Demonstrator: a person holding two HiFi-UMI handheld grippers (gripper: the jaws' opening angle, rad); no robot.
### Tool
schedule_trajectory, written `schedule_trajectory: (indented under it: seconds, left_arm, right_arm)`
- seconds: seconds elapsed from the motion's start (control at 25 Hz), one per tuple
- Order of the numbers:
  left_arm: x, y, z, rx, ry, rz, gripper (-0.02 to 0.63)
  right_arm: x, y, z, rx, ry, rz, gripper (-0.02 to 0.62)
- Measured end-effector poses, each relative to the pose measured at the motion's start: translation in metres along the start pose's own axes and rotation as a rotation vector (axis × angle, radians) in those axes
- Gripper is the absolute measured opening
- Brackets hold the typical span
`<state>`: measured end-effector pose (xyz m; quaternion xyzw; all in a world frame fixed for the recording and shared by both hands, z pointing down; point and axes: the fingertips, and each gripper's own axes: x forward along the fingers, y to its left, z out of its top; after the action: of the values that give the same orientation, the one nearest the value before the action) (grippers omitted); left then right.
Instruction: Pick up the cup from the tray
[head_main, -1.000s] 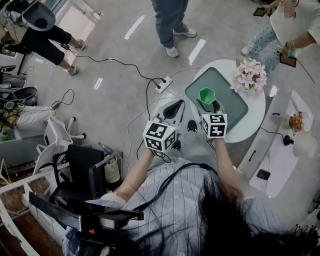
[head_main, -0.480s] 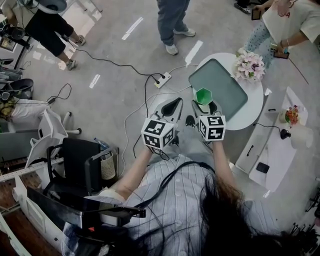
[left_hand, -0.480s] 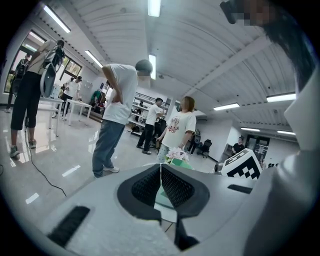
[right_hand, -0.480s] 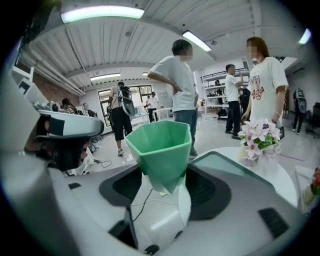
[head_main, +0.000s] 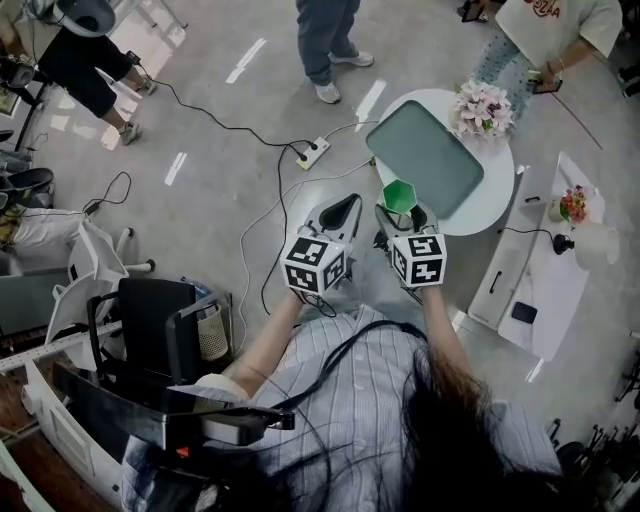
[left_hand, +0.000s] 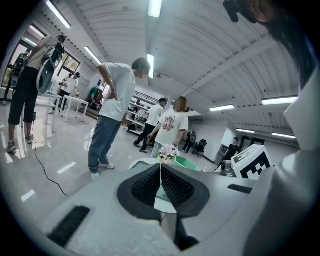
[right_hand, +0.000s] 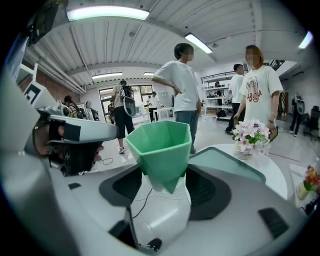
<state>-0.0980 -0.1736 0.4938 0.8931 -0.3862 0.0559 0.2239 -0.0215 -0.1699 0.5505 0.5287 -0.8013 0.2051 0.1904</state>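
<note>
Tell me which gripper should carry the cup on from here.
Right. The right gripper is shut on the cup, with the tray beyond it. The left gripper is shut on nothing, beside it over the floor.

We see a round white table (head_main: 493, 200) with a bunch of pale pink flowers (head_main: 483, 108) at its far edge. On the grey floor (head_main: 215, 190) just beside the table lies a white power strip (head_main: 313, 153). A person in blue jeans and white trainers (head_main: 325, 40) stands beyond it. A black office chair (head_main: 150, 325) and a wire wastebasket (head_main: 210, 338) stand side by side at our left.
</note>
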Motion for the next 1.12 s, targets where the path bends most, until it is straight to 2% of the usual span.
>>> schedule_trajectory:
  seconds: [0.64, 0.8, 1.12]
  left_arm:
    - [-0.004, -0.032, -0.018, -0.016, 0.023, 0.017, 0.015]
    - [-0.004, -0.051, -0.023, -0.038, 0.006, 0.038, 0.015]
    - [-0.015, -0.099, -0.04, -0.033, -0.017, 0.091, 0.015]
  right_arm:
    - [-0.046, -0.001, -0.023, 0.016, -0.005, 0.02, 0.273]
    - [-0.069, -0.014, -0.036, 0.023, -0.005, 0.032, 0.273]
    - [-0.119, -0.03, -0.064, -0.007, -0.002, 0.072, 0.273]
